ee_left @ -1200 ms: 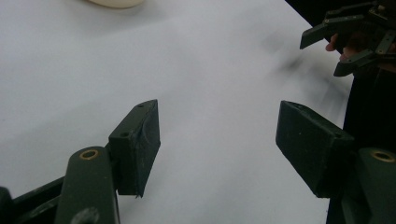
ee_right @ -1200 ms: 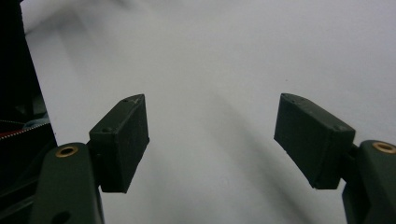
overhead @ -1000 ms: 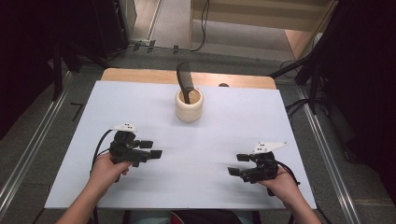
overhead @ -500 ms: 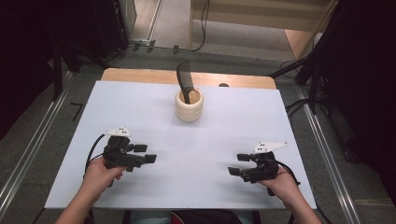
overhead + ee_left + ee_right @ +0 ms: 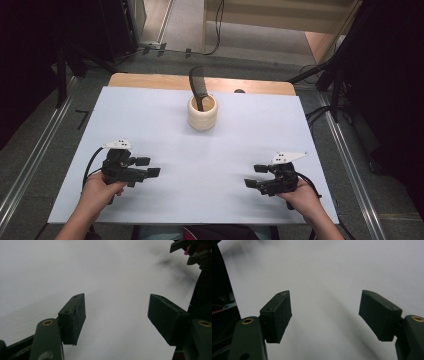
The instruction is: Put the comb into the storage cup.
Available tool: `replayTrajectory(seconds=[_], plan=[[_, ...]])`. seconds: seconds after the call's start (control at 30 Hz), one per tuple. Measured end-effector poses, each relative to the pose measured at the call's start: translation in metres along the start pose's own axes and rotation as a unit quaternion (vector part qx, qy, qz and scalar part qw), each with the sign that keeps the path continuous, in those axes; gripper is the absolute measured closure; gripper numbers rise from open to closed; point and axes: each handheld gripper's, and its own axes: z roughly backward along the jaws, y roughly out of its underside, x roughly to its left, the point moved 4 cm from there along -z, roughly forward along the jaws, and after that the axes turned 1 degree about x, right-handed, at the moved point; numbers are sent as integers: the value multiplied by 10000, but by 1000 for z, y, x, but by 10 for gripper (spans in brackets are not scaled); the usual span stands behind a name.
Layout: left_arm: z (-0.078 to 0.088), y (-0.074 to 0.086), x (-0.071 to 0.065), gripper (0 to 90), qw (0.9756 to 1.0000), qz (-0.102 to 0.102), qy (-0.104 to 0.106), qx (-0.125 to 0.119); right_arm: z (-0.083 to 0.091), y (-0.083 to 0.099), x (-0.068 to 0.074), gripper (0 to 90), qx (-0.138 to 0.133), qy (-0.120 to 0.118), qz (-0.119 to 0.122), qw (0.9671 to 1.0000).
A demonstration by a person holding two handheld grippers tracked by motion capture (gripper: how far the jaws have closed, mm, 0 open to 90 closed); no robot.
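High view shows a cream cup (image 5: pixel 202 113) standing upright toward the far edge of the bench (image 5: pixel 150 115), a dark comb (image 5: pixel 198 89) leaning out of it. Left gripper (image 5: pixel 148 167) and right gripper (image 5: pixel 256 176) sit well short of the cup, jaws apart and empty. A sideways pull on the comb would likely tip the light cup; an off-centre pinch might let the comb slip.

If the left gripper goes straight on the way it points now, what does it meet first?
Likely the right gripper: the left gripper points across the bare white table toward it. Depth is unclear.
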Motion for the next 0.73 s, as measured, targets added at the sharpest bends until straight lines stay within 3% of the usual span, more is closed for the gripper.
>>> replayTrajectory(seconds=[0.73], plan=[[-4,3,2,314,9999,34,-3,151,-3,2,0,243,118,2,64,9999]])
